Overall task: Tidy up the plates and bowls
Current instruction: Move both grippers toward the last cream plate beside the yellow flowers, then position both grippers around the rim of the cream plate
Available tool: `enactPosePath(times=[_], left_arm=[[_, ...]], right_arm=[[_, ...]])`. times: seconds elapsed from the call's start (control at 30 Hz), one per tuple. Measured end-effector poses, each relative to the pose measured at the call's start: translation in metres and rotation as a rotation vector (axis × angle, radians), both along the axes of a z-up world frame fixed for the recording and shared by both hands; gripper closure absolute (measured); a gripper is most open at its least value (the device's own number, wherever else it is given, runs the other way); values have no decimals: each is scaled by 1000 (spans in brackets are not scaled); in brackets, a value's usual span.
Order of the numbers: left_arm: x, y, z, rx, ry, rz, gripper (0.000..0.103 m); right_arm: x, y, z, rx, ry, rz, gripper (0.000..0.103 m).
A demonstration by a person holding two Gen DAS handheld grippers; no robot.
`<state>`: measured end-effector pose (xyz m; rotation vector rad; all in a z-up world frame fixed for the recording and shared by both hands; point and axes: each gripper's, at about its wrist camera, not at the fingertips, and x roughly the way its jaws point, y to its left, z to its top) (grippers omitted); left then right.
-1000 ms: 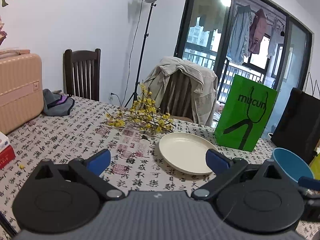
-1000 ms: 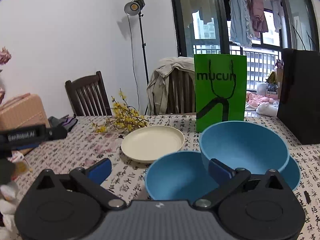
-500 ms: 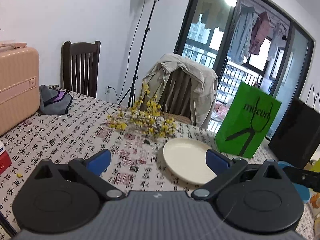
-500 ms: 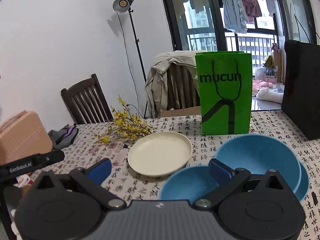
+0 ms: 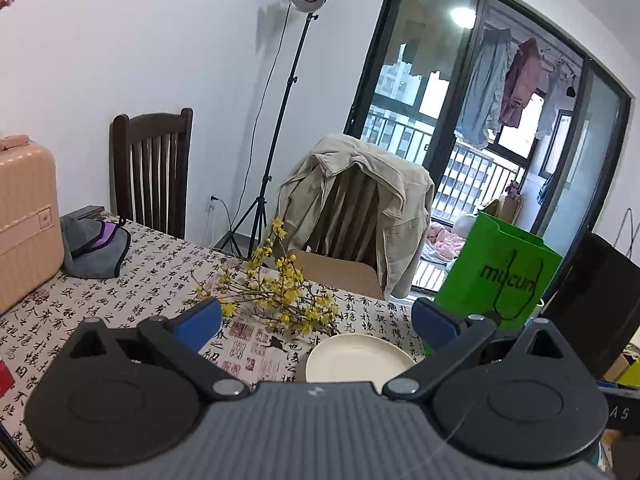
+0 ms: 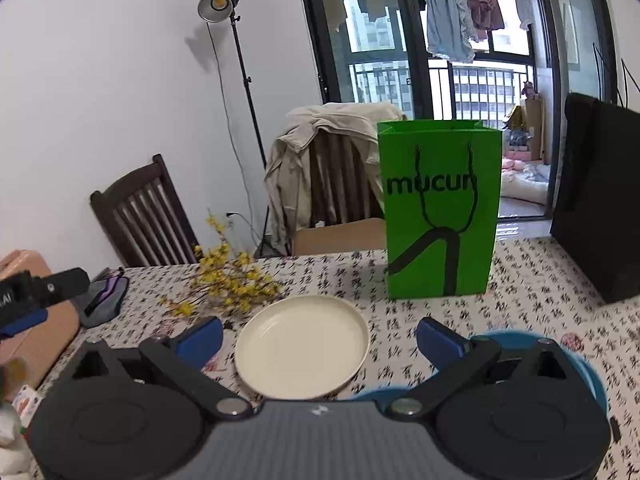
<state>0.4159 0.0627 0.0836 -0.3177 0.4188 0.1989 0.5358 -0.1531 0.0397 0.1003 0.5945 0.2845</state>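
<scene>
A cream plate [image 6: 302, 346] lies on the patterned tablecloth, between the fingers of my right gripper [image 6: 320, 334] in that view and a little beyond them. It also shows in the left wrist view [image 5: 352, 360], partly behind the gripper body. Blue bowls [image 6: 592, 368] sit at the near right, mostly hidden behind the right gripper. My left gripper [image 5: 316, 320] is open and empty, held above the table. My right gripper is open and empty. The left gripper's side [image 6: 44, 284] shows at the left of the right wrist view.
A green paper bag [image 6: 440, 208] stands behind the plate. Yellow flower branches [image 6: 224, 280] lie left of the plate. A black bag [image 6: 600, 200] stands at far right. A pink suitcase [image 5: 24, 216] and grey cloth [image 5: 94, 248] sit at left. Chairs stand behind the table.
Both grippers have risen and drawn back, so the plate and bowls sit lower in view. The blue bowls are now mostly hidden behind the right gripper. Both stay open.
</scene>
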Motion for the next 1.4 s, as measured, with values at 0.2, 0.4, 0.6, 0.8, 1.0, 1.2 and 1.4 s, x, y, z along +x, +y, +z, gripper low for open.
enactPosePath(times=[0.2, 0.4, 0.6, 0.8, 1.0, 1.2, 1.4], left_arm=[[36, 12, -5, -33, 36, 45, 0], [73, 19, -22, -55, 66, 60, 0], [105, 17, -54, -80, 114, 24, 0], [132, 10, -95, -83, 170, 1, 0], [156, 12, -137, -117, 245, 1, 0], [163, 16, -156, -106, 267, -6, 0], [174, 9, -173, -90, 305, -26, 6]], right_arm=[[40, 8, -4, -21, 31, -31, 0], [82, 17, -18, -37, 62, -56, 0], [120, 28, -51, -62, 120, -79, 0], [149, 39, -88, -95, 187, -94, 1], [168, 49, -116, -146, 235, -94, 4], [181, 53, -134, -178, 269, -118, 7], [189, 59, -148, -233, 307, -129, 20]])
